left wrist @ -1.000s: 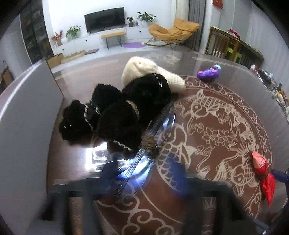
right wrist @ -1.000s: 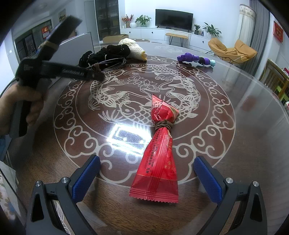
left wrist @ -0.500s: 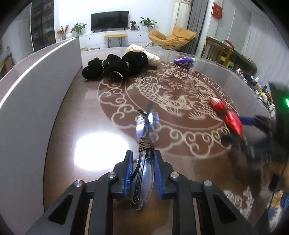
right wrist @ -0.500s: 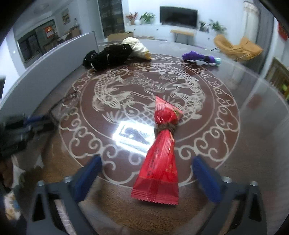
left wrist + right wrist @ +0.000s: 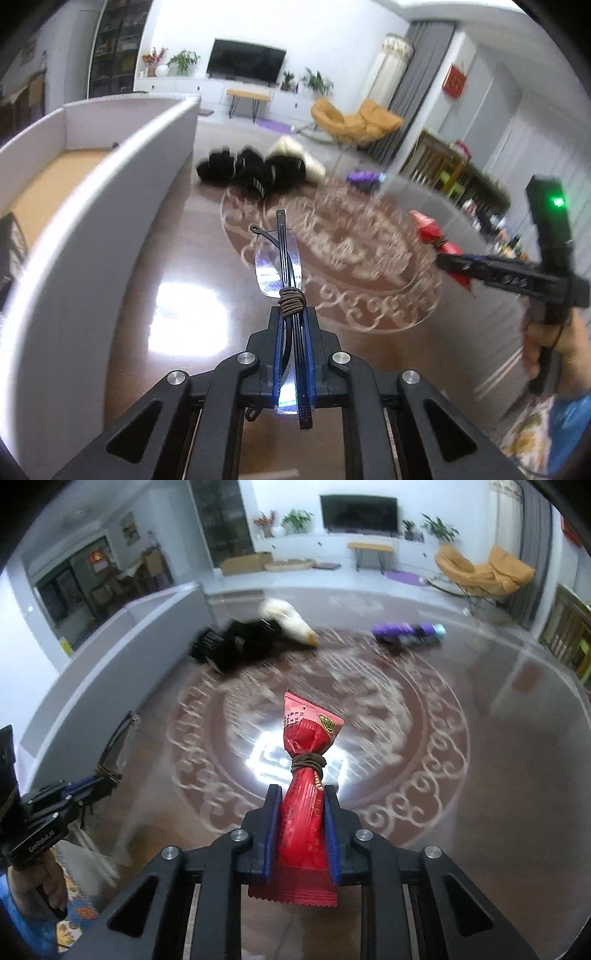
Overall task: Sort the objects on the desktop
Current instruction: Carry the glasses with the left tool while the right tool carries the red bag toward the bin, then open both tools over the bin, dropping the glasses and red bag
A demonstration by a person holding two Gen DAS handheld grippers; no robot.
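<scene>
Two tools are in play, each pinching one item above the round brown worktop [image 5: 498, 775]. The left tool [image 5: 293, 325] is pressed together on one pair of folded glasses [image 5: 282, 254], bound with a brown band. The right tool [image 5: 300, 805] clamps one red snack packet [image 5: 306, 794], also banded at its neck. On the far side of the worktop lie a clump of black knitwear [image 5: 240, 644], one cream knit piece [image 5: 290, 618] touching it, and one purple object [image 5: 406, 632] apart. A grey bin [image 5: 110, 192] stands along the left edge.

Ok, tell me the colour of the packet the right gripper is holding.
Red, tied round the middle with a brown band. The packet shows best in the right wrist view.
</scene>
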